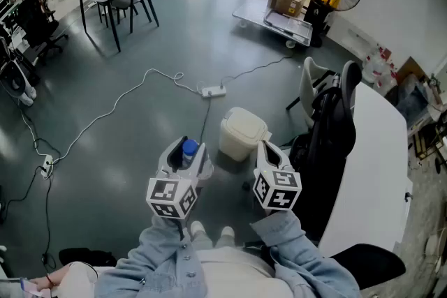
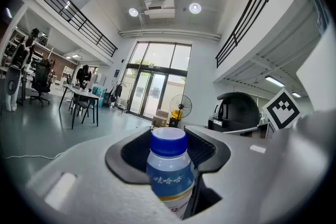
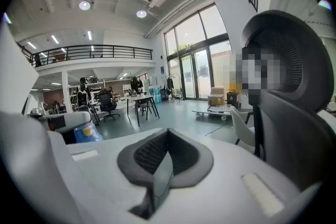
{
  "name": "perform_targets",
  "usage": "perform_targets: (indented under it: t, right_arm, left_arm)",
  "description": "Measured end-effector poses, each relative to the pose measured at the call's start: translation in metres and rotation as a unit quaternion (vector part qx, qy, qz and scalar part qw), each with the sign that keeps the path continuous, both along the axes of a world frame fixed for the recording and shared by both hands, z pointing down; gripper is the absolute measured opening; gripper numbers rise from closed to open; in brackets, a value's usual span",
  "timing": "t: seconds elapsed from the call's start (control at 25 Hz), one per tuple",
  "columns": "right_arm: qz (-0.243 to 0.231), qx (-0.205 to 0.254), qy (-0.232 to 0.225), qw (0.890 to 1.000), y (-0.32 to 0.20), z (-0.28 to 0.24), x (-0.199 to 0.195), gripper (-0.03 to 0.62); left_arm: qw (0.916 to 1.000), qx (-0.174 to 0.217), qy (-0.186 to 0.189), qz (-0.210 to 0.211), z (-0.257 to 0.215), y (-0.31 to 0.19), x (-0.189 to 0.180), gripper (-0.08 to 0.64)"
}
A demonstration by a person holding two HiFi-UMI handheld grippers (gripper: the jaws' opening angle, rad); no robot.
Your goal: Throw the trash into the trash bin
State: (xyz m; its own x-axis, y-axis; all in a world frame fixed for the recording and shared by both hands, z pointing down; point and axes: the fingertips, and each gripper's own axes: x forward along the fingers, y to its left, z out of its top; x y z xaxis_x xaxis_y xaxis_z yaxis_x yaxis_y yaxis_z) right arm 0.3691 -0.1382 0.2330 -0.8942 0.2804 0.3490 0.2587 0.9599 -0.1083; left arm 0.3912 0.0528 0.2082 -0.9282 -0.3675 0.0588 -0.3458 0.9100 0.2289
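Glossy grey floor (image 1: 140,45), open hall, glass doors (image 2: 157,78) far beyond the fingertips. Small translucent plastic bottle (image 2: 169,170) (blue cap, blue label) stands upright, long axis vertical, clamped between the left gripper (image 1: 186,151) ribbed black pads. Right gripper (image 3: 167,152) fingers pressed together, empty. Cream lidded plastic bin (image 1: 242,132) on the floor just ahead of both fingertips.
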Motion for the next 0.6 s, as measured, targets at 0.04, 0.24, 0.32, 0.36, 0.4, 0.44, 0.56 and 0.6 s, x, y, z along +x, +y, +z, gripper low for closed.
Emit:
perform_targets:
  t: [0.04, 0.24, 0.32, 0.36, 0.4, 0.44, 0.56, 0.6]
  right_arm:
    - [0.000, 0.000, 0.000, 1.000, 0.001, 0.000, -0.001, 0.003]
    - [0.003, -0.001, 0.000, 1.000, 0.005, 0.001, -0.008, 0.003]
    - [0.009, -0.011, 0.001, 1.000, 0.006, 0.002, -0.012, 0.003]
    - [0.015, -0.016, 0.001, 1.000, 0.006, 0.003, -0.014, 0.003]
    - [0.019, -0.019, 0.001, 1.000, 0.007, 0.003, -0.015, 0.003]
    - [0.022, -0.019, 0.001, 1.000, 0.007, 0.003, -0.017, 0.003]
    - [0.026, -0.018, 0.002, 0.999, 0.009, 0.002, -0.024, 0.003]
    - [0.029, -0.019, 0.002, 0.999, 0.010, 0.001, -0.027, 0.003]
  left_arm:
    - [1.0000, 0.000, 0.000, 0.000, 0.000, 0.002, -0.001, 0.207]
    - [1.0000, -0.001, -0.002, 0.000, 0.000, 0.010, -0.007, 0.207]
    - [1.0000, 0.001, -0.003, 0.000, 0.001, 0.014, -0.011, 0.207]
    - [1.0000, 0.001, -0.004, 0.000, 0.001, 0.016, -0.012, 0.207]
    - [1.0000, 0.002, -0.004, 0.000, 0.001, 0.019, -0.013, 0.207]
    - [1.0000, 0.002, -0.005, 0.000, 0.001, 0.022, -0.014, 0.207]
    - [0.9999, 0.000, -0.010, -0.001, -0.001, 0.032, -0.019, 0.207]
    - [0.9999, -0.002, -0.012, -0.002, -0.002, 0.038, -0.021, 0.207]
